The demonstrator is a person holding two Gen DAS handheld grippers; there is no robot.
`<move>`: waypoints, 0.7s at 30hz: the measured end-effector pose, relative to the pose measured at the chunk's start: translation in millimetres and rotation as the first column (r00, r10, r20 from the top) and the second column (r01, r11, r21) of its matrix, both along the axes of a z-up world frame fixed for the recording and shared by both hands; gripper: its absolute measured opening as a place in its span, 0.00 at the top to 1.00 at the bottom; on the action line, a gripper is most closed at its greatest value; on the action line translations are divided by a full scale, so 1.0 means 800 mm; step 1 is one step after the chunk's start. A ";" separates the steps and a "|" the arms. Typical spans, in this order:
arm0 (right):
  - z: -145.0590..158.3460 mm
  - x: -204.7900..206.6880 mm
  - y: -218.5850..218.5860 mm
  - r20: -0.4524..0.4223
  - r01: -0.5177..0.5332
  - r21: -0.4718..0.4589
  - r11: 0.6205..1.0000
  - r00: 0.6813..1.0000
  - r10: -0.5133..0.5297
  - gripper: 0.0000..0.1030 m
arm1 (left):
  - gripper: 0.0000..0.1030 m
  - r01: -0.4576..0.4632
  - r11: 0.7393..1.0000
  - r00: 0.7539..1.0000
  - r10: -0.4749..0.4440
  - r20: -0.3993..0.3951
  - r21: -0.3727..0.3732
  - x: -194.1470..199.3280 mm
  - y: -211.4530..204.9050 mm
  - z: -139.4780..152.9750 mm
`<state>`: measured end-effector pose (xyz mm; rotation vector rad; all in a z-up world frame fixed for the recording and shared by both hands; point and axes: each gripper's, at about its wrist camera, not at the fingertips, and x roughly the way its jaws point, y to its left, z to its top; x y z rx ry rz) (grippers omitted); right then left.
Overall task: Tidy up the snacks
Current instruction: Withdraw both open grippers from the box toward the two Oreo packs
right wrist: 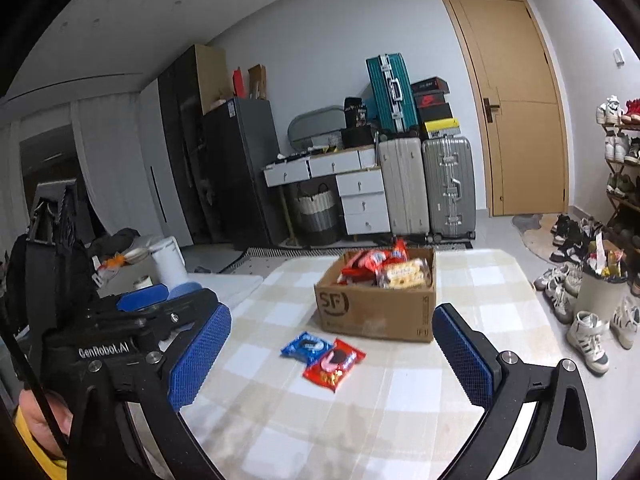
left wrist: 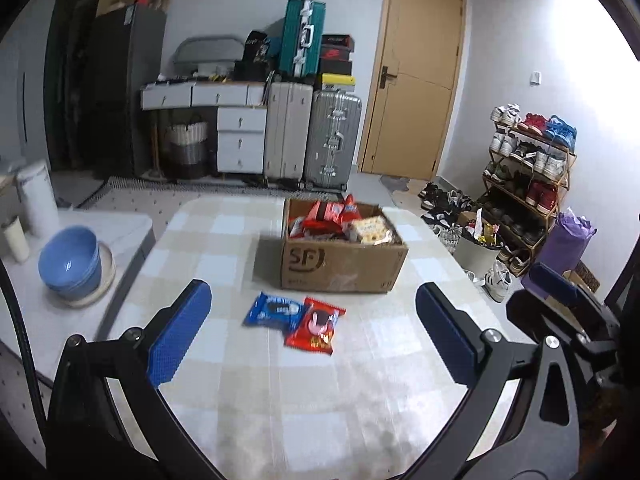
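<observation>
- Left gripper (left wrist: 313, 328) gapes wide, holding nothing, above the table (left wrist: 320, 400).
- Right gripper (right wrist: 332, 352) is also spread wide, empty.
- Blue packet (left wrist: 273, 310) and red packet (left wrist: 316, 327) lie touching, just before the snack-filled box (left wrist: 340, 264).

Blue packet (left wrist: 273, 311) overlapped by red packet (left wrist: 318, 328), before snack-filled box (left wrist: 342, 266).

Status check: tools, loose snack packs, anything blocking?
Left tool and right tool open, empty. Blue pack and red pack touching on table, near side of snack box. Nothing in the way.
</observation>
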<state>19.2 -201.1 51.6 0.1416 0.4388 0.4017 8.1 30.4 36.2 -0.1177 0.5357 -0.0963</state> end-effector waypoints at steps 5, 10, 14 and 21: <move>-0.033 0.018 -0.004 -0.092 -0.007 0.051 0.999 0.996 0.012 0.01 | 0.01 -0.015 1.000 0.998 0.015 -0.059 0.006 0.017 0.007 -0.037; -0.054 0.033 -0.006 -0.140 0.039 0.063 0.997 0.990 -0.030 0.01 | 0.01 -0.048 0.999 0.996 0.050 -0.073 0.026 0.027 0.014 -0.066; -0.066 0.043 -0.003 -0.155 0.046 0.054 0.997 0.987 -0.037 0.01 | 0.01 -0.052 0.998 0.995 0.054 -0.082 0.037 0.035 0.018 -0.083; -0.102 0.083 0.012 -0.253 0.029 0.026 0.999 0.967 -0.022 0.01 | 0.01 -0.092 0.995 0.982 0.095 -0.166 0.027 0.077 0.040 -0.123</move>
